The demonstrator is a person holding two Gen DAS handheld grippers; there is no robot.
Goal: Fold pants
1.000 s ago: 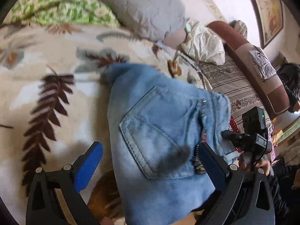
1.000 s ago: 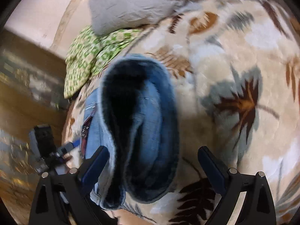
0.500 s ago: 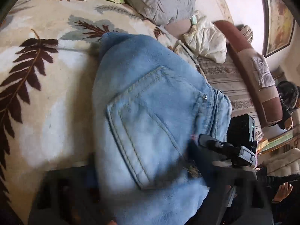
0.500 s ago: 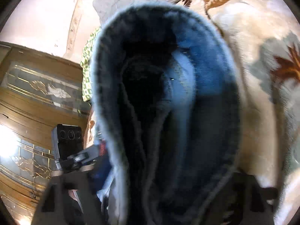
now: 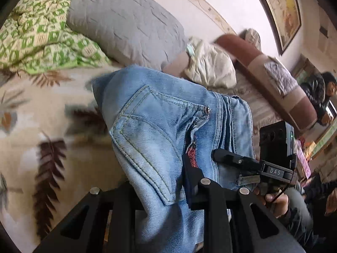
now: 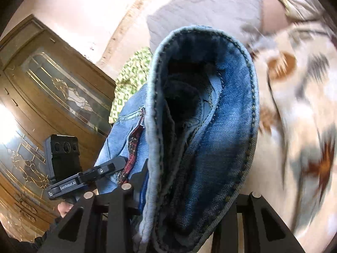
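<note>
The light-blue pants (image 5: 160, 130) are seen lifted off the leaf-patterned blanket (image 5: 31, 126), occupying the centre of both views. In the left wrist view the left gripper (image 5: 160, 198) is at the lower centre; its jaws are closing with denim bunched between them, just below the back pocket (image 5: 151, 130), and the fabric is pressed by the blue pad on the right. In the right wrist view the right gripper (image 6: 185, 202) is at the bottom centre; its jaws are closing around the folded hem end, and the dark inner side of the denim is seen facing the lens. The other gripper is visible at the lower left of that frame. A grey pillow (image 5: 128, 23) and a green patterned quilt (image 5: 40, 42) are noted at the upper left of the left wrist view.
</note>
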